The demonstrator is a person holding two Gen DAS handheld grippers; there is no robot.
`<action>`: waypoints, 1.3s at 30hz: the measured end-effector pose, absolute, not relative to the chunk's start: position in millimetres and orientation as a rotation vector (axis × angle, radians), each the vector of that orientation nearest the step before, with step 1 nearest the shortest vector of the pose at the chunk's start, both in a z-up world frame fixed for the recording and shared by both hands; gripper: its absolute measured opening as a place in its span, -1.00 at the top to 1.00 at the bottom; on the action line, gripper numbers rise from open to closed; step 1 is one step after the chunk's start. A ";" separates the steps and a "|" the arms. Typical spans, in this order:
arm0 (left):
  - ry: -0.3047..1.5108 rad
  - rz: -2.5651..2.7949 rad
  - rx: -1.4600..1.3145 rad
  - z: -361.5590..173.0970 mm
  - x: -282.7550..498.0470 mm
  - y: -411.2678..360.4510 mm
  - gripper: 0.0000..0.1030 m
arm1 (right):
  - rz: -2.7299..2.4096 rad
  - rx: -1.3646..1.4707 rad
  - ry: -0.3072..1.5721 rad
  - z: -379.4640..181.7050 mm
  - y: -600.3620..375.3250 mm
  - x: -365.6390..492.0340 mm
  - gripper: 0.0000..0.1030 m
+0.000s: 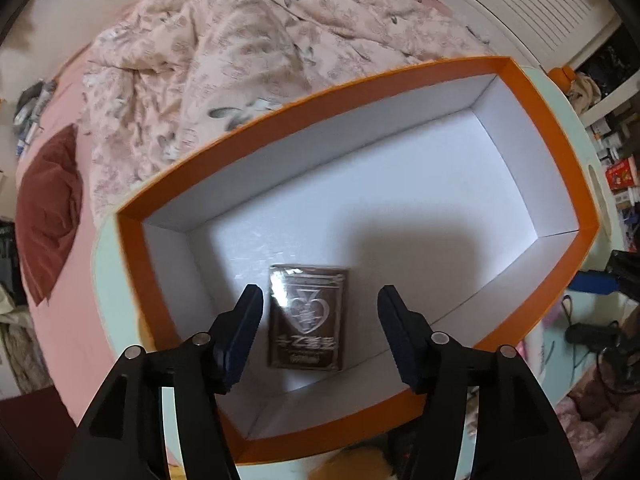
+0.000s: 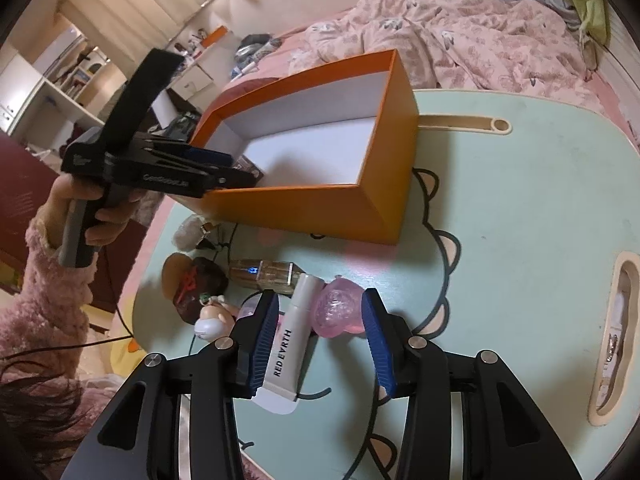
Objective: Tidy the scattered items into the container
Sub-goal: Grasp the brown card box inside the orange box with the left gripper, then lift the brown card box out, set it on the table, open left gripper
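The orange box (image 1: pixel 532 92) with a white inside stands on the mint table (image 2: pixel 520 200); it also shows in the right wrist view (image 2: pixel 304 208). A brown card pack (image 1: pixel 308 316) lies flat on its floor. My left gripper (image 1: pixel 320 300) is open and empty just above the pack, over the box's near end; it shows in the right wrist view (image 2: pixel 244 168). My right gripper (image 2: pixel 320 300) is open above a white RED EARTH tube (image 2: pixel 288 344) and a pink translucent object (image 2: pixel 340 312). A small clear bottle (image 2: pixel 264 276) and a small figurine (image 2: pixel 208 312) lie beside them.
A bed with a pink floral duvet (image 1: pixel 260 52) lies behind the table. Dark cables (image 2: pixel 224 248) run across the table's left side. The table has a slot handle (image 2: pixel 620 340) at right. Shelves (image 2: pixel 60 92) stand at the back left.
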State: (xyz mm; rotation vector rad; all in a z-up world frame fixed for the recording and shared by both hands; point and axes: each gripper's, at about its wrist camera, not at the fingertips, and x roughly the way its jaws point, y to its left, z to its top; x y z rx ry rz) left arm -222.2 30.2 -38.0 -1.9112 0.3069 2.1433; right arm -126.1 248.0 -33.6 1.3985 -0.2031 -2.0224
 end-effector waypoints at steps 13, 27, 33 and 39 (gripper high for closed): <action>0.309 2.144 -1.878 -33.8 -218.4 31.6 0.20 | -2.010 1.388 -0.207 -32.5 245.8 -124.8 0.17; 0.218 2.277 -1.491 79.8 -164.8 18.0 0.20 | -2.045 1.368 -0.199 -29.1 248.1 -122.3 0.17; 0.249 2.185 -1.506 56.6 -114.9 27.0 0.19 | -2.048 1.354 -0.190 -26.7 247.9 -118.9 0.14; 0.125 2.122 -1.565 26.0 -84.2 23.2 0.19 | -2.063 1.337 -0.164 -27.1 247.7 -110.9 0.13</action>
